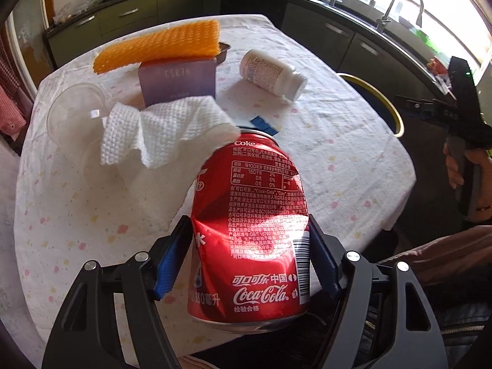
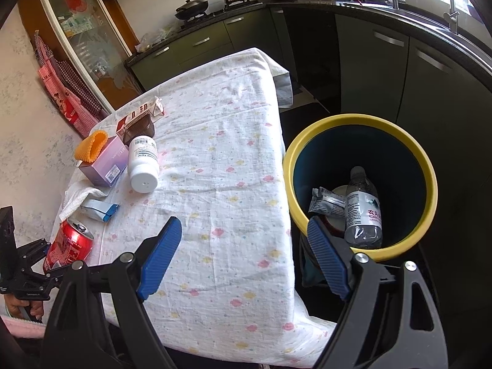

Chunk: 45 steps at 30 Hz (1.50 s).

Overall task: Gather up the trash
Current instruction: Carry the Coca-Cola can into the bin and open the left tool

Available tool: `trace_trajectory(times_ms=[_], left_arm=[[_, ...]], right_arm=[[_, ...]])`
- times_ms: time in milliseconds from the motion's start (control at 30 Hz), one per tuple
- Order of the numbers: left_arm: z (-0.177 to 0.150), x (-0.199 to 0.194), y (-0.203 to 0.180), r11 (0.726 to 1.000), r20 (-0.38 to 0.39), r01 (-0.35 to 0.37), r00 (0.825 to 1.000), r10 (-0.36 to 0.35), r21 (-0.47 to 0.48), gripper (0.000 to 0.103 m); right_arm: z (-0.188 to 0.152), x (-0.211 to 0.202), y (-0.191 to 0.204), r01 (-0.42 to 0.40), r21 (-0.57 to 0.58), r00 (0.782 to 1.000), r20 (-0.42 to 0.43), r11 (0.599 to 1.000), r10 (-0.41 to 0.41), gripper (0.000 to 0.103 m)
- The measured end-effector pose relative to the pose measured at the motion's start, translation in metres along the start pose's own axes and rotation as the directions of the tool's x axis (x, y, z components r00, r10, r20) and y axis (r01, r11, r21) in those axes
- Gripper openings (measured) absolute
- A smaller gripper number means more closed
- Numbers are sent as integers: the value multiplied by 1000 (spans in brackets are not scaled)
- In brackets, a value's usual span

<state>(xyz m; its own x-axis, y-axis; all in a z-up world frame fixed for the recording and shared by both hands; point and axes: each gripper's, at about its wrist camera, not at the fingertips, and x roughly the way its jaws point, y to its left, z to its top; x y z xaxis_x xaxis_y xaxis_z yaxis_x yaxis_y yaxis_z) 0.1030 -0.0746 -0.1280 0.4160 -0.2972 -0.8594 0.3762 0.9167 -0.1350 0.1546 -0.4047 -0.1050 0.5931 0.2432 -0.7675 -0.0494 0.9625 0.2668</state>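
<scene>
On the table [image 1: 338,160], the left gripper [image 1: 249,255] clamps the dented can [image 1: 249,230], so carry it level to the bin [image 2: 359,184] beside the right gripper [image 2: 243,252], whose jaws gape empty.

Dented red Coca-Cola can [image 1: 249,230] stood upright at table edge, pinched between blue pads. White paper towel [image 1: 166,129] crumpled just behind it, touching the rim. White pill bottle [image 2: 143,164] lay on its side. Yellow-rimmed bin [image 2: 430,184] beside table held a plastic water bottle [image 2: 363,209] and possibly a foil wrapper [image 2: 326,204].
</scene>
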Motion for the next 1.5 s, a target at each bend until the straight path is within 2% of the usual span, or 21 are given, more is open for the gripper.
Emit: trace_trajectory(times_ms=[133, 333, 533, 767, 933, 1033, 1200, 1400, 1500], left_arm=[[2, -13, -12, 998, 25, 43, 999, -44, 39, 72], [9, -25, -25, 995, 59, 71, 995, -75, 72, 72], [34, -19, -53, 982, 73, 109, 990, -121, 153, 72], [100, 7, -116, 934, 67, 215, 968, -243, 286, 72], [154, 41, -173, 896, 49, 248, 957, -285, 369, 72], [183, 73, -201, 892, 27, 251, 959, -282, 375, 72], [222, 136, -240, 907, -27, 240, 969, -246, 345, 72], [239, 183, -265, 923, -52, 221, 975, -216, 315, 72], [244, 191, -272, 936, -34, 200, 980, -198, 291, 80]], right_arm=[[0, -1, 1, -3, -3, 1000, 4, 1000, 3, 79], [-1, -5, -3, -4, 7, 1000, 11, 1000, 4, 79], [-2, -19, -21, 18, 53, 998, 52, 998, -21, 79], [-11, -50, -68, 58, 169, 989, 128, 984, -80, 79], [-26, -67, -110, 81, 267, 980, 156, 960, -126, 79], [-36, -72, -132, 81, 318, 977, 161, 945, -138, 79], [-48, -70, -161, 66, 376, 977, 164, 924, -136, 79], [-55, -66, -180, 49, 411, 979, 161, 910, -125, 80], [-55, -64, -184, 48, 416, 980, 156, 908, -123, 80]])
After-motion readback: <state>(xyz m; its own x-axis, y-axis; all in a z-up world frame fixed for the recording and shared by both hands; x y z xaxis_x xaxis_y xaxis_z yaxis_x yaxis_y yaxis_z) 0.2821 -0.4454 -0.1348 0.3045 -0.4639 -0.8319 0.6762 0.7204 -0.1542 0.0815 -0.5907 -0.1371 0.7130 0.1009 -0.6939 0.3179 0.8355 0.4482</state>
